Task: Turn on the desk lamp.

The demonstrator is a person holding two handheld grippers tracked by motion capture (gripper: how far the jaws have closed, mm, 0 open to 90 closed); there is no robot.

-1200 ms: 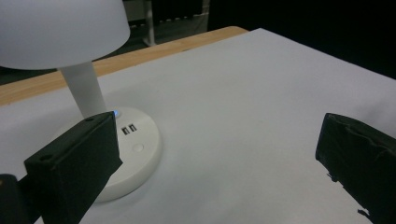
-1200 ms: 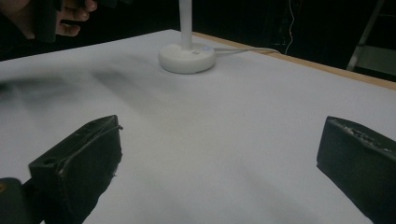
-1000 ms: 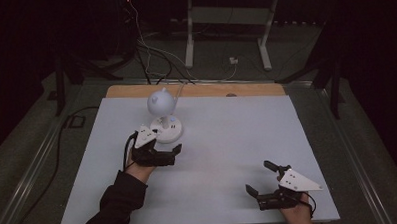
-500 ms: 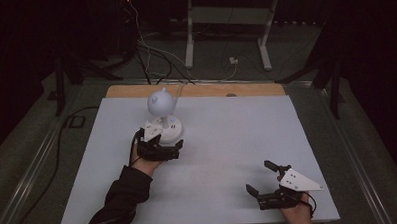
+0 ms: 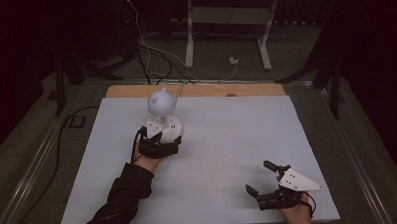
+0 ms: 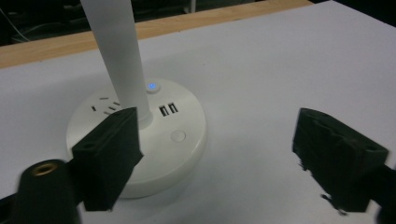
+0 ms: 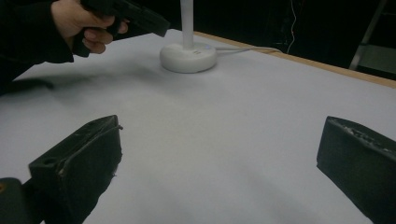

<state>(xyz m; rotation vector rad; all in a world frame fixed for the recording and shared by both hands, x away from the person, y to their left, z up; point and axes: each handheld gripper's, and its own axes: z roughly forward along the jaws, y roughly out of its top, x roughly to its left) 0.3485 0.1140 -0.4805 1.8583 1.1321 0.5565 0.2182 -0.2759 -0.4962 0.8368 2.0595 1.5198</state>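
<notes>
Moved: left gripper has crept forward onto the lamp base, jaws spread.
Lamp: far left of table.
Right gripper: spread, idle.
Risk: a jaw knocking the stem could tip it.

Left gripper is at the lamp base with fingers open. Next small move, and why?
Probably ease the left gripper down a touch so one finger presses the round button on the lamp base. The fingers stand wide open, one over the base's near rim, and the blue light beside the USB ports glows. The right gripper sits open, far off.
</notes>
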